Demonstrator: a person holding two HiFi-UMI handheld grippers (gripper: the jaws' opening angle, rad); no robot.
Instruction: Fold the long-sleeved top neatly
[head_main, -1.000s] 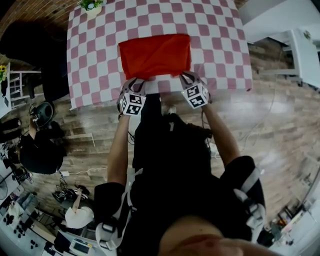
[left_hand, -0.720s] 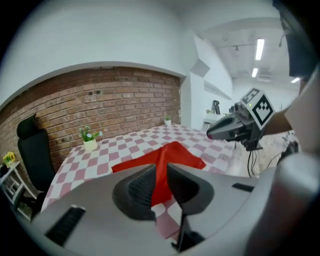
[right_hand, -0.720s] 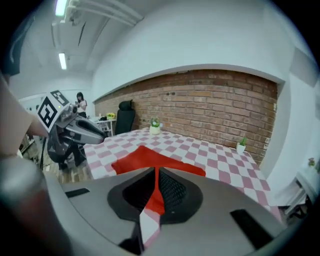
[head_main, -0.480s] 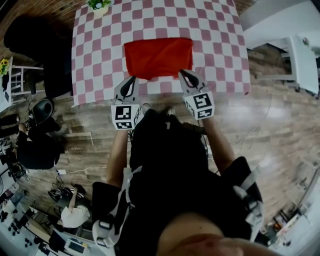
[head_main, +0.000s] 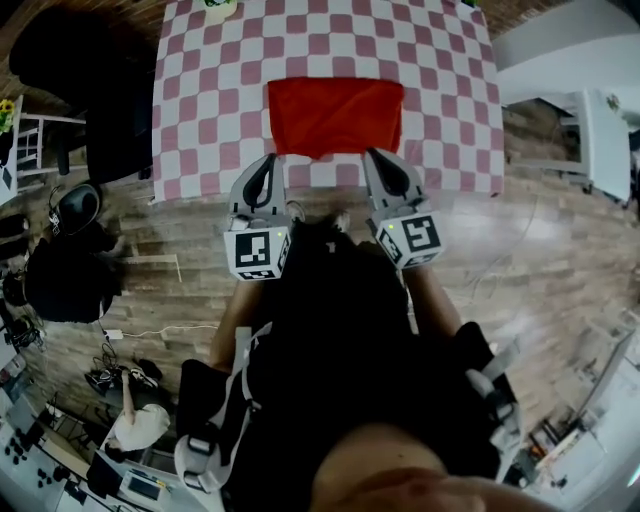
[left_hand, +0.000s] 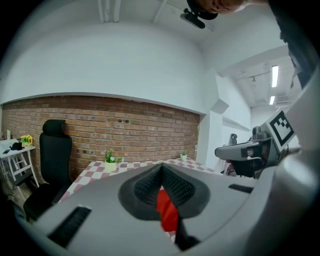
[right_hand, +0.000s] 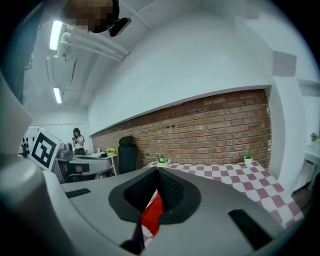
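Note:
The red long-sleeved top (head_main: 335, 115) lies folded into a flat rectangle on the pink-and-white checked table (head_main: 200, 100). Both grippers hang in the air over the table's near edge, pointing at the top's near corners. My left gripper (head_main: 268, 160) has just closed; its pads meet with nothing pinched. My right gripper (head_main: 380, 155) is shut and empty too. In the left gripper view the closed left gripper (left_hand: 161, 167) shows a strip of the top (left_hand: 167, 210) through the gap below its pads. The right gripper (right_hand: 156, 172) shows the same top (right_hand: 152, 215).
A black office chair (head_main: 110, 120) stands at the table's left side, and a small potted plant (head_main: 218, 5) sits on the far edge. White furniture (head_main: 600, 120) is to the right. A person (right_hand: 78, 141) stands far off by a brick wall (left_hand: 125, 135).
Both grippers rose from the top's near edge and drew back towards me. The left jaws went from open to shut. The top kept its folded shape on the table.

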